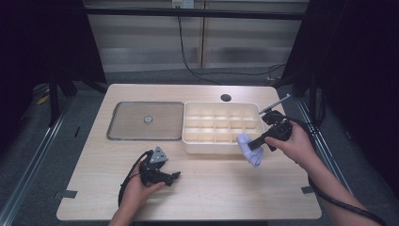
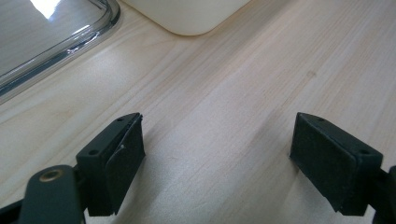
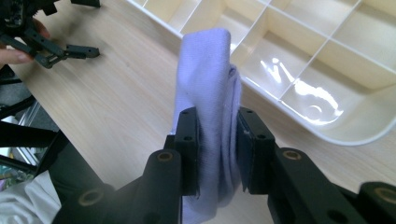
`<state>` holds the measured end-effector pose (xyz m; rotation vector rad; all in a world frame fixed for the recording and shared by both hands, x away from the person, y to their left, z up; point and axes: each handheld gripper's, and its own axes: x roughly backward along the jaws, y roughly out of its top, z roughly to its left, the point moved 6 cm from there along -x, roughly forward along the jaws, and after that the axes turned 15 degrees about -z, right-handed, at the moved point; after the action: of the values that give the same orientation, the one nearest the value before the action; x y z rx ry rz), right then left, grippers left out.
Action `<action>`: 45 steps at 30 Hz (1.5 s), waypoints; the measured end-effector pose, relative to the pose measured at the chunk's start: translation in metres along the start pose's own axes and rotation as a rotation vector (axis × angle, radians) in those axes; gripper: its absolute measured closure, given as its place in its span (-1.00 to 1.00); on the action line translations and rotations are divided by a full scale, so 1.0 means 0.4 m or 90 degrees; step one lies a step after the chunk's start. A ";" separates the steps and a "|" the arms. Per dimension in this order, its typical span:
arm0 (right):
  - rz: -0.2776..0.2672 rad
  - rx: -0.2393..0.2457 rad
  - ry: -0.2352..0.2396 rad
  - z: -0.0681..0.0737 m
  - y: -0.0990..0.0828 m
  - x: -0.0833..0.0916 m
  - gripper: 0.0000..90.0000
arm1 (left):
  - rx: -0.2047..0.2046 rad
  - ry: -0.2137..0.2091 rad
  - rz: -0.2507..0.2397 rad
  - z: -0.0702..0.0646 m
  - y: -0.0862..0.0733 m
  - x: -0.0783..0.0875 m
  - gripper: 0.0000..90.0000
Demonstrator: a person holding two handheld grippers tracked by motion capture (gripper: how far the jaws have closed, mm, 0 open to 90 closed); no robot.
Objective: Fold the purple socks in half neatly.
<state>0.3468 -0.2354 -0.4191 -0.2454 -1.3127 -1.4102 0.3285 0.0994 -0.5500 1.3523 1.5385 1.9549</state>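
Right gripper (image 1: 250, 145) is clamping a folded lavender cloth (image 1: 249, 150), pads pressing on both sides of it. In the right gripper view the cloth (image 3: 208, 93) is standing up between the black jaws, its top edge rising above them and its lower end hanging out below; the jaws are covering its middle section. From the high view the cloth is sitting off the desk (image 1: 197, 188), at the front right corner of the cream divided organizer tray (image 1: 221, 123), overlapping its front wall. Can't tell whether the cloth is touching the tray rim or hanging just in front of it.

Left gripper (image 1: 172, 176) is resting low over the desk, front left, well apart from the tray, jaws spread wide with nothing between them. The left gripper view is looking along bare wood grain (image 2: 219, 107) between the two pads; a rounded corner of the tray (image 2: 187, 18) and the edge of the clear lid (image 2: 51, 42) are cut off at the top.

Clear flat lid (image 1: 145, 121) is lying left of the tray, just beside it, with a small round knob (image 1: 148, 119) in its centre. Tray compartments (image 3: 299, 56) are catching glare in the right gripper view, so the near cells are hard to read. Left gripper (image 3: 56, 49) is showing small at the top left there, partly cut off.
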 end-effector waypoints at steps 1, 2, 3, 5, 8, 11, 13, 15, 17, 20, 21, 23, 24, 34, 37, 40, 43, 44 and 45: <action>0.000 -0.003 -0.001 -0.002 0.003 0.003 0.60 | 0.000 0.000 0.000 0.000 0.000 0.000 -0.62; -0.002 -0.002 -0.004 -0.006 0.006 0.005 0.60 | 0.002 0.002 -0.004 0.000 0.000 -0.001 -0.62; -0.005 -0.002 -0.005 -0.010 0.009 0.007 0.60 | 0.001 0.001 -0.003 0.000 0.000 -0.001 -0.62; -0.007 -0.006 -0.009 -0.014 0.014 0.012 0.60 | -0.001 0.002 0.002 0.000 0.001 -0.001 -0.63; -0.009 -0.005 -0.017 -0.024 0.025 0.017 0.60 | -0.001 0.002 0.002 0.001 0.001 -0.001 -0.63; -0.009 -0.004 -0.027 -0.035 0.035 0.021 0.60 | -0.001 0.001 0.001 0.000 0.001 -0.001 -0.63; -0.012 -0.007 -0.033 -0.041 0.042 0.023 0.60 | -0.001 0.001 0.001 0.000 0.001 -0.001 -0.63; -0.012 -0.003 -0.040 -0.048 0.048 0.025 0.60 | -0.001 0.001 0.001 0.000 0.001 -0.001 -0.63; -0.012 -0.007 -0.045 -0.056 0.053 0.027 0.60 | -0.003 0.002 0.001 0.001 0.001 -0.002 -0.63; -0.011 -0.012 -0.052 -0.064 0.061 0.028 0.60 | 0.000 0.002 0.001 0.000 0.001 -0.002 -0.63; -0.012 -0.010 -0.053 -0.066 0.062 0.027 0.60 | 0.002 0.002 0.000 0.000 0.001 -0.002 -0.63; -0.011 -0.009 -0.057 -0.073 0.067 0.026 0.60 | 0.000 0.003 0.000 0.001 0.001 -0.003 -0.64; -0.010 -0.010 -0.058 -0.074 0.068 0.026 0.60 | 0.002 0.001 -0.002 0.000 0.002 -0.004 -0.64; -0.013 -0.020 -0.082 -0.104 0.089 0.019 0.60 | 0.008 0.005 -0.004 -0.002 0.003 -0.008 -0.65; -0.012 -0.016 -0.089 -0.112 0.096 0.012 0.60 | 0.009 0.005 -0.004 -0.002 0.003 -0.008 -0.65; -0.004 -0.017 -0.097 -0.118 0.102 0.005 0.60 | 0.008 0.005 -0.004 -0.002 0.004 -0.008 -0.65; 0.001 -0.015 -0.104 -0.125 0.106 -0.003 0.60 | 0.008 0.005 -0.004 -0.002 0.004 -0.008 -0.65; 0.003 -0.015 -0.107 -0.127 0.107 -0.003 0.60 | 0.008 0.005 -0.004 -0.002 0.004 -0.008 -0.65; 0.004 -0.015 -0.107 -0.129 0.108 -0.005 0.60 | 0.008 0.005 -0.005 -0.002 0.004 -0.008 -0.65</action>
<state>0.4080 -0.2637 -0.4152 -0.3904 -1.4313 -1.4247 0.3300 0.0960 -0.5503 1.3433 1.5592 1.9525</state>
